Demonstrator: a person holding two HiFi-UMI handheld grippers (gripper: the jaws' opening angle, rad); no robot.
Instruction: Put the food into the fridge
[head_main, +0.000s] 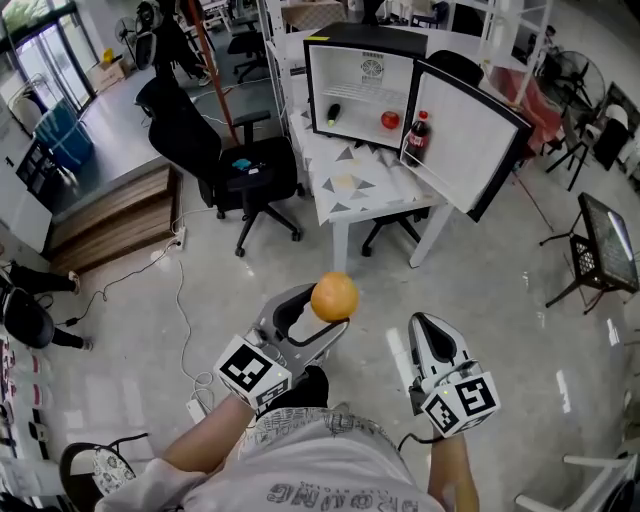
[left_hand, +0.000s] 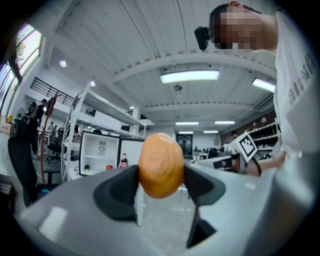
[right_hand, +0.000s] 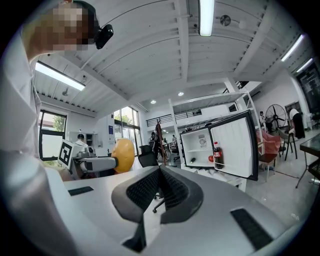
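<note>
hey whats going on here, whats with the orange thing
A person holds a gripper in each hand. The left gripper is clamped on an orange, held up over the floor. The right gripper is shut and empty. Ahead, a small fridge stands on a white table with its door open. Inside are a round red item and a dark item, with a cola bottle in the door. The orange is not yet in.

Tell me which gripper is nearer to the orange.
Left. The left gripper grips the orange between its jaws. The right gripper, jaws shut and empty, is apart from it, off to the orange's right.
</note>
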